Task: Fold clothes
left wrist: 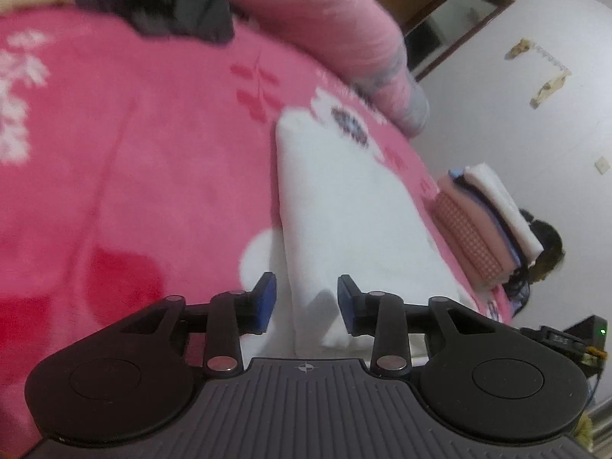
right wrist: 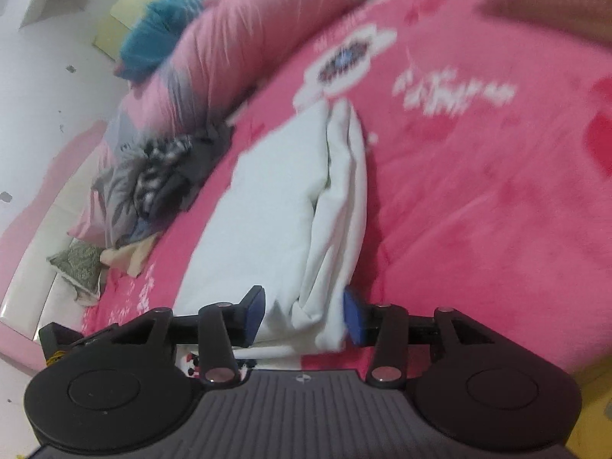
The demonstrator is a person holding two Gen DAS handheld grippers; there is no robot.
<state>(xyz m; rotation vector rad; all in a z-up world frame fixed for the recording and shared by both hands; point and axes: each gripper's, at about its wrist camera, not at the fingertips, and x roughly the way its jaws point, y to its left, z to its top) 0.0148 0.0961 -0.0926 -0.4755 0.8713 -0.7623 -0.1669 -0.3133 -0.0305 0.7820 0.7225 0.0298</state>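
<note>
folded garment [left wrist: 336,206] on bedspread [left wrist: 134,160], clothes stack [left wrist: 485,222] beside it

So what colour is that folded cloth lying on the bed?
White; the folded cloth shows best in the right wrist view.

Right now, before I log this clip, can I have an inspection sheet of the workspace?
Surface: bed under a pink floral blanket.
Job's things: white garment, partly folded, lying lengthwise on the blanket.
Clutter: dark crumpled clothes by the pink quilt roll; stack of folded clothes at the bed edge.
Grippers: left gripper and right gripper each straddle the garment's near end, pads not clearly pressing.
Cables: nothing clearly seen.
Surroundings: white wall, dark device with green light.
</note>
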